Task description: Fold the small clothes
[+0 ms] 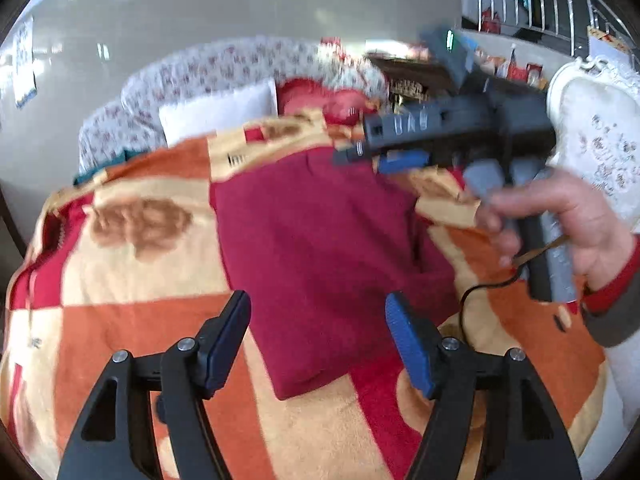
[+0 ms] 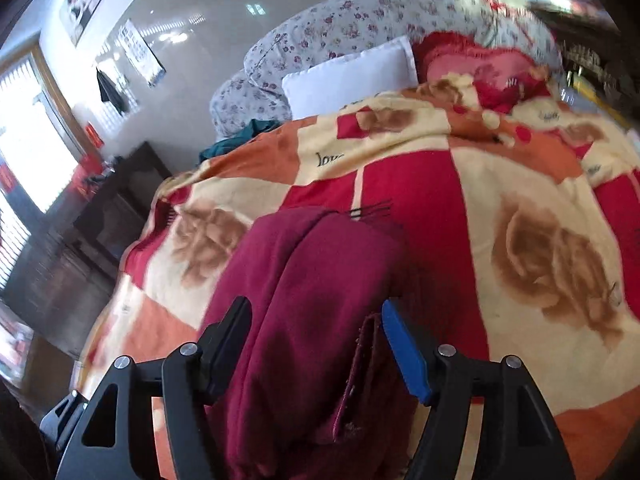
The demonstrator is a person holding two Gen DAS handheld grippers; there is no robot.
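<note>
- Your left gripper (image 1: pixel 318 344) stands wide open above the folded maroon garment (image 1: pixel 320 248) on the patterned blanket (image 1: pixel 140 264)
- Your right gripper (image 2: pixel 316 348) is wide too, garment between its fingers; white pillow (image 2: pixel 352 76) and floral quilt (image 2: pixel 360 16) beyond

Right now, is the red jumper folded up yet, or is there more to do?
Mostly folded, it looks like. The dark red knitted garment lies in a long, narrow doubled-over shape on the orange, cream and red patterned blanket. Nothing is in hand: the left gripper and right gripper are both open, fingers apart. What may remain is one more fold, end to end.
</note>
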